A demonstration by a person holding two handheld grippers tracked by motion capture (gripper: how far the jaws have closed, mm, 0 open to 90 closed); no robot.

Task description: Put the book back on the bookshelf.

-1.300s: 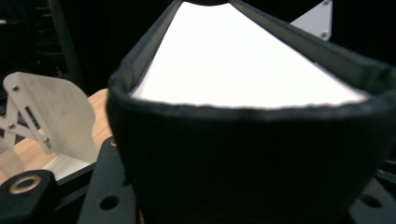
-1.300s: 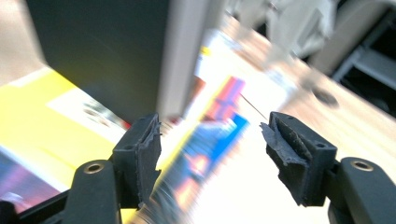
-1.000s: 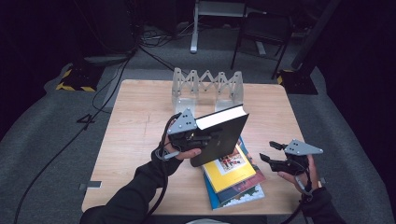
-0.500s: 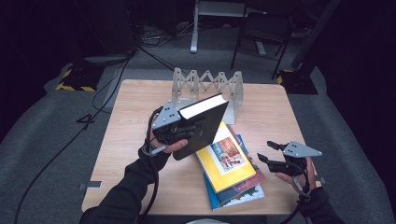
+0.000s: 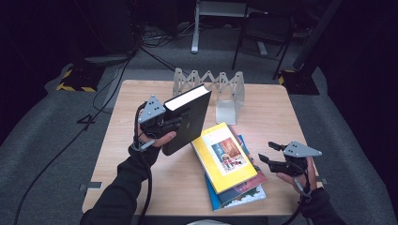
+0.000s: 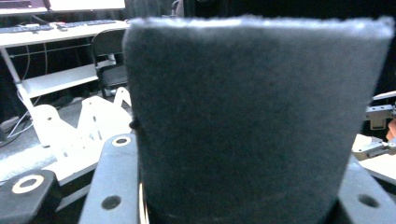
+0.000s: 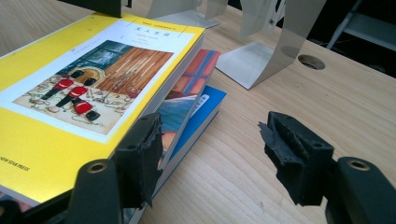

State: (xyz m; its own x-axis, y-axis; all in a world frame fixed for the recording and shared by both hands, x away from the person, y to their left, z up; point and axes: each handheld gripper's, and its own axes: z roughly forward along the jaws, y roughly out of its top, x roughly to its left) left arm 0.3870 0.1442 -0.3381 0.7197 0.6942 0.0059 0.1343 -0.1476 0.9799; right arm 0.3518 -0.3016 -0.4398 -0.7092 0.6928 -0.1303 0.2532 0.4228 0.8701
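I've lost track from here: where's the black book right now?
In the high view the black book is held off the table in the left gripper, left of the yellow book, just before the metal rack.

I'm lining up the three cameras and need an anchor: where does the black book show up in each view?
High view: the black book is left of centre, held up off the table in the left hand-held gripper.
Left gripper view: its dark cover stands close up between the jaws.
Right gripper view: a black corner at the top edge, probably the book.
Shared landmark: the metal zigzag book rack.
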